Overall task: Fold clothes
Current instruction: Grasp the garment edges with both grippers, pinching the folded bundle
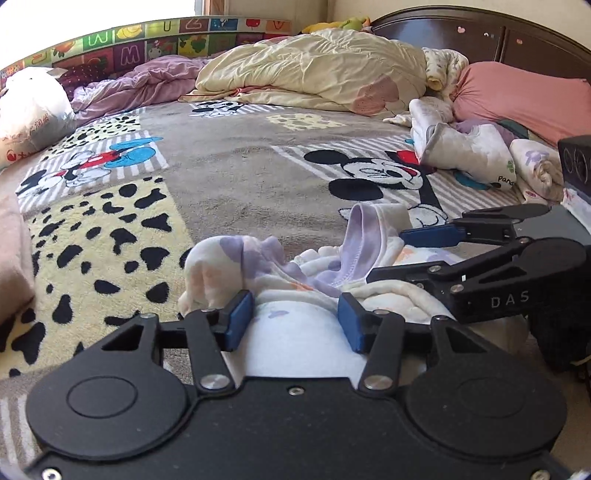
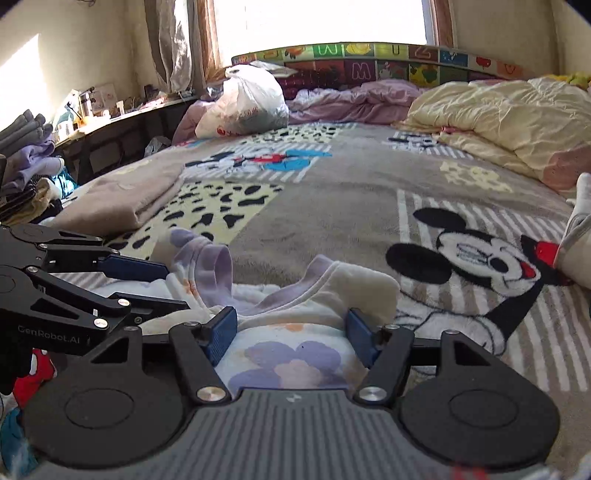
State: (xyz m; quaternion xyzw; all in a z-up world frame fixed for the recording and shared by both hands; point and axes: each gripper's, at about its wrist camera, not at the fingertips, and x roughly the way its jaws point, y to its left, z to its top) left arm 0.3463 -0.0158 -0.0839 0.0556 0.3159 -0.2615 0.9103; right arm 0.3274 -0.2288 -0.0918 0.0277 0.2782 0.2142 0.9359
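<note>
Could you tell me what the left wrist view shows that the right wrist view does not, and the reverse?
Only the left wrist view shows the dark headboard, the pink pillow and the right gripper. Only the right wrist view shows the window, the cluttered shelf and the left gripper. Both show the white and purple garment, the cartoon blanket, the cream duvet and the plastic bag.
</note>
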